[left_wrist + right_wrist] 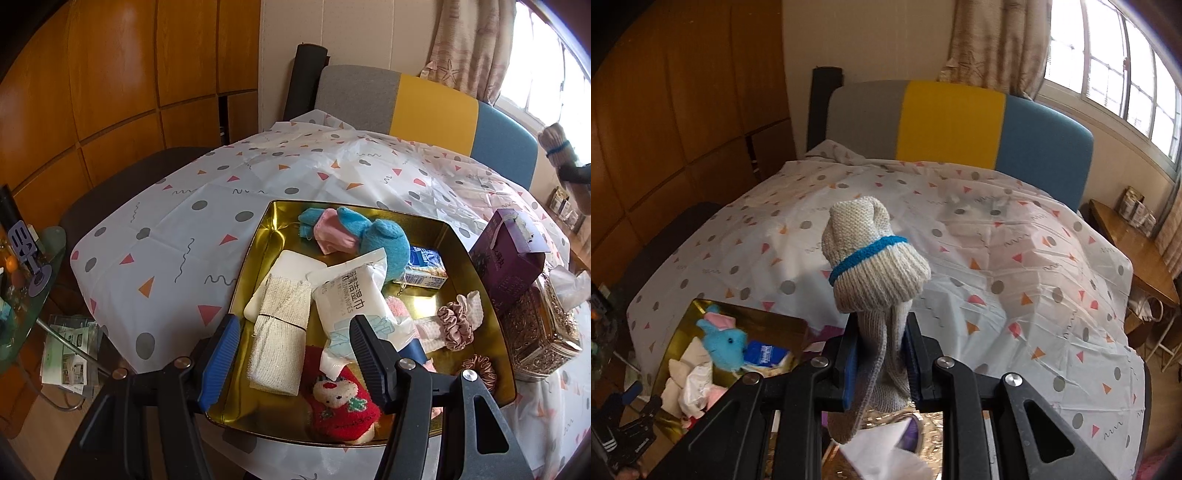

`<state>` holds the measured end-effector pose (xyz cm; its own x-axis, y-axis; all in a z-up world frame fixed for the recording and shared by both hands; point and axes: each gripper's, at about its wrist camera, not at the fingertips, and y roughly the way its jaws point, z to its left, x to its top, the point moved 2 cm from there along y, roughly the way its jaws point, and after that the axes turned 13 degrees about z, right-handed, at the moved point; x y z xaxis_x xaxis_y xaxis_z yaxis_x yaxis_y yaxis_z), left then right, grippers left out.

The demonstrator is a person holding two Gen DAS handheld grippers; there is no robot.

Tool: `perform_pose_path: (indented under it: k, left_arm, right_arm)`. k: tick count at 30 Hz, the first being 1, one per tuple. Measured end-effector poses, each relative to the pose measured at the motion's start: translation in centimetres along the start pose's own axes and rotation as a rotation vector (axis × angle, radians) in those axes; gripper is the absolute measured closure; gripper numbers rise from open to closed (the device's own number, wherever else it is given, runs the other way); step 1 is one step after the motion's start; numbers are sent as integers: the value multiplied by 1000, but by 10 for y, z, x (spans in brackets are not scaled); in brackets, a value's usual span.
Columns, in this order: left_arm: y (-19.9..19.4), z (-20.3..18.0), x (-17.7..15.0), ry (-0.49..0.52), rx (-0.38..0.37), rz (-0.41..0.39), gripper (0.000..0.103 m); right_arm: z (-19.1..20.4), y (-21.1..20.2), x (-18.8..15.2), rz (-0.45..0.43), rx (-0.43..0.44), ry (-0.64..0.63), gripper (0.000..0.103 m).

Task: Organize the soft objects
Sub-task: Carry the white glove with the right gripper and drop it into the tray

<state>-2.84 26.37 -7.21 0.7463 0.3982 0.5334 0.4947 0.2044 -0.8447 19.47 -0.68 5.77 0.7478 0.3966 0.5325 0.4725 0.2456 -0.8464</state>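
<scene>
Through the left wrist camera, we are hovering our left tool (293, 341), its jaws spread wide and holding nothing, over the near edge of a square gold-coloured metal tin (480, 291) resting on the surface under a white cloth printed with triangles and dots (177, 229). Lying in the tin are a fluffy blue plush toy with pink cloth (369, 236), a white pack of cleansing wipes (354, 295), a folded cream waffle-weave cloth (279, 339), a red fuzzy sock with a bear face (341, 402) and a dusty-pink satin scrunchie (458, 321). A purple cardboard box (511, 262) is standing just beside the tin's right wall.

Through the right wrist camera, we are clamping our right tool (881, 354) on a cream knitted glove with a blue cuff band (873, 254), carrying it aloft over the patterned cloth, with the tin down to the left. In our judgement, the glove is hanging loosely, so we are best keeping the grip firm, bringing it over a bare patch of the tin, and lowering before releasing so its limp end does not drape over the wall.
</scene>
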Motion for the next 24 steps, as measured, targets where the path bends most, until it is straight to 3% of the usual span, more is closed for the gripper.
perform_pose_path:
  k: [8, 14, 19, 22, 24]
  left_arm:
    - [-4, 12, 0, -30, 14, -15, 40]
    - [-8, 20, -2, -41, 29, -19, 40]
    - [-10, 22, -1, -45, 32, -21, 40]
    - [-12, 21, -1, -39, 33, -29, 40]
    - [-12, 20, -1, -36, 32, -26, 40]
  right_arm:
    - [107, 24, -44, 87, 197, -151, 82]
    - [163, 88, -99, 257, 281, -207, 82]
    - [182, 139, -115, 334, 187, -224, 82]
    - [177, 168, -116, 371, 114, -192, 82]
    - [171, 176, -116, 364, 111, -168, 83]
